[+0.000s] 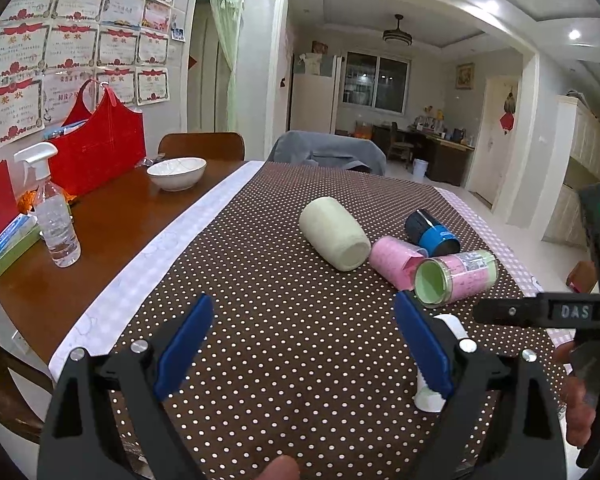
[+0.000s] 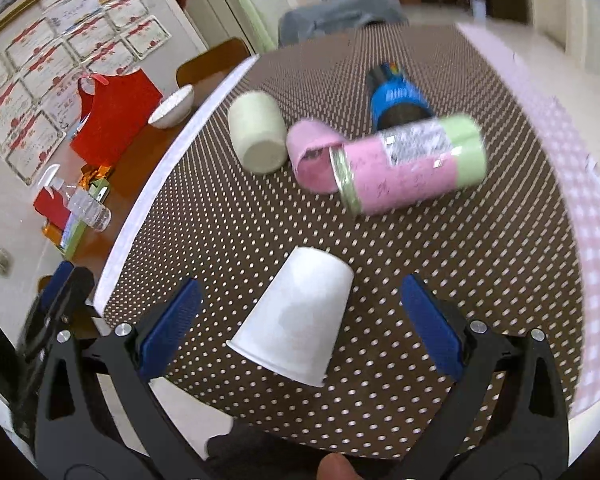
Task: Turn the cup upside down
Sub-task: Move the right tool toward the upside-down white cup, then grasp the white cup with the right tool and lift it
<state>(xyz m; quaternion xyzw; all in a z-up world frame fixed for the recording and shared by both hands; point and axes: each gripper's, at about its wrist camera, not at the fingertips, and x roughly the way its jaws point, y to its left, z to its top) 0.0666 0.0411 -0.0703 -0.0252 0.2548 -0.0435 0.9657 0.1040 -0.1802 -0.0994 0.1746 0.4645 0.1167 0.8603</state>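
Note:
A white paper cup (image 2: 296, 316) stands upside down, rim on the dotted brown tablecloth (image 2: 228, 216), near the table's front edge. My right gripper (image 2: 300, 320) is open, its blue pads on either side of the cup and apart from it. In the left wrist view the cup (image 1: 440, 364) is mostly hidden behind my right blue pad. My left gripper (image 1: 304, 344) is open and empty, low over the cloth to the left of the cup. The right gripper's black body (image 1: 548, 312) shows at the right edge.
Beyond the cup lie a pale green cup (image 2: 258, 136), a pink cup (image 2: 312, 156), a pink-and-green canister (image 2: 412, 160) and a blue can (image 2: 398, 98), all on their sides. On the bare wood at left are a white bowl (image 1: 177, 173), a spray bottle (image 1: 54, 212) and a red bag (image 1: 100, 148).

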